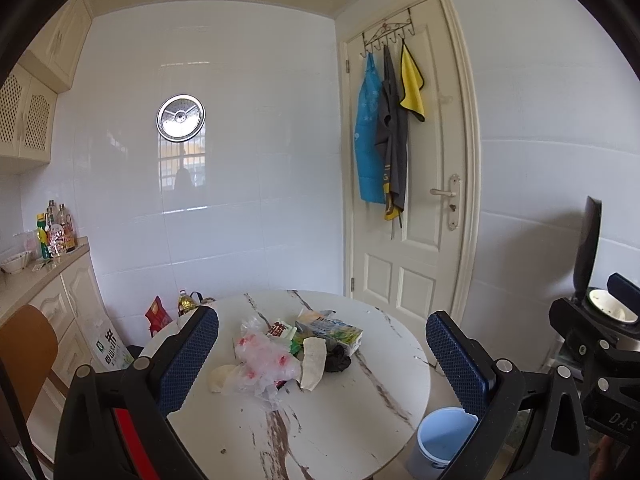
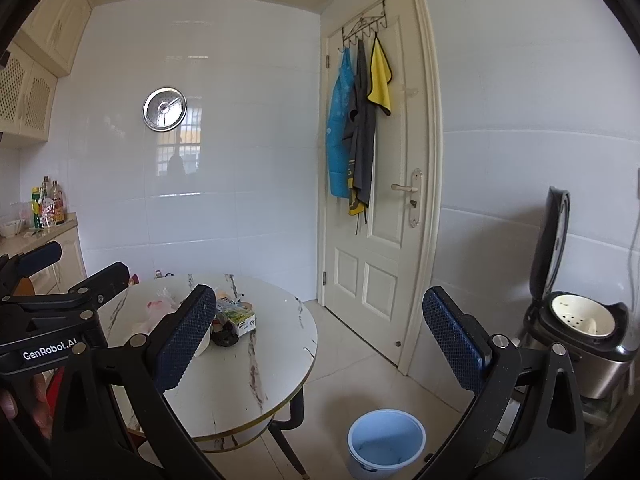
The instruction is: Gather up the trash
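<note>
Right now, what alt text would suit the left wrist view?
A pile of trash sits on a round marble-patterned table, framed by the open left gripper. A light blue bin stands on the floor to the right.

Home kitchen: rice cooker, cabinets, oil bottles.

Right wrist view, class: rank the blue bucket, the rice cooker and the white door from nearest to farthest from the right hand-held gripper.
1. Blue bucket, on the floor just below the right hand-held gripper.
2. Rice cooker, right side, lid up.
3. White door, far wall, straight ahead.
</note>
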`<action>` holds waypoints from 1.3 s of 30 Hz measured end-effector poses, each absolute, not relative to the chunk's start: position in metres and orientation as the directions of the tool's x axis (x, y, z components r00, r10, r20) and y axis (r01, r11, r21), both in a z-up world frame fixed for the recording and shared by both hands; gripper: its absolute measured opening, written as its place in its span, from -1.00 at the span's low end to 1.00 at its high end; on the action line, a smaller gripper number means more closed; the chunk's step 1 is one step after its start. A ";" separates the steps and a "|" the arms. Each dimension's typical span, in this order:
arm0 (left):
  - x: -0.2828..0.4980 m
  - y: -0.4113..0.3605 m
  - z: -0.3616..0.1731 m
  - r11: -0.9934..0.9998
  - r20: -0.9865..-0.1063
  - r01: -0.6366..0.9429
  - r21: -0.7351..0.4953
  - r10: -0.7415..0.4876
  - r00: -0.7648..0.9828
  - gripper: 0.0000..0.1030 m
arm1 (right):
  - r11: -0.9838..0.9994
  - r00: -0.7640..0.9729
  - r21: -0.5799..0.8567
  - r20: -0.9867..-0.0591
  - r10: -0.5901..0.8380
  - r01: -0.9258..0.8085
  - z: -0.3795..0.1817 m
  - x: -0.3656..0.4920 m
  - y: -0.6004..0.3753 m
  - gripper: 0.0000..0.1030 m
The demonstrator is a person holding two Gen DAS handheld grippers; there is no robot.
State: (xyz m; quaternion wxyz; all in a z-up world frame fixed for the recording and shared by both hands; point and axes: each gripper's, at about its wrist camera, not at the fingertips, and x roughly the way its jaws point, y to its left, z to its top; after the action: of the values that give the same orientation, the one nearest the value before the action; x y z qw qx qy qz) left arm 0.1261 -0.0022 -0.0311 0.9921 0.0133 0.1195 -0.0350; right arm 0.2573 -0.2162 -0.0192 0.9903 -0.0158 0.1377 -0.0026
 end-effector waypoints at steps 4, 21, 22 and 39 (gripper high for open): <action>0.148 0.021 -0.041 0.998 -0.274 0.070 0.003 -0.067 0.960 0.99 | 0.999 0.955 -0.045 -0.296 -0.004 -0.010 -0.028 0.276 -0.205 1.00; 0.306 0.149 -0.146 0.991 -0.672 -0.034 -0.126 -0.061 0.738 0.99 | 0.986 0.808 -0.074 -0.584 0.081 -0.152 -0.125 0.419 -0.157 1.00; 0.312 0.147 -0.146 0.991 -0.674 -0.024 -0.129 -0.070 0.736 0.99 | 0.985 0.793 -0.054 -0.601 0.099 -0.164 -0.131 0.426 -0.156 1.00; 0.410 0.114 -0.176 0.986 -0.710 0.141 -0.093 -0.165 0.685 -0.07 | 0.981 0.736 -0.015 -0.663 0.136 -0.195 -0.164 0.472 -0.144 1.00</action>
State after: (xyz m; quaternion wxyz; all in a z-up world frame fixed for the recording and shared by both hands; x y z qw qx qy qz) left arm 0.4101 0.1137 -0.1759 0.9177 -0.0154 0.3882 -0.0832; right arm 0.4722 -0.1443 -0.1635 0.9309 -0.0415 0.3520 0.0888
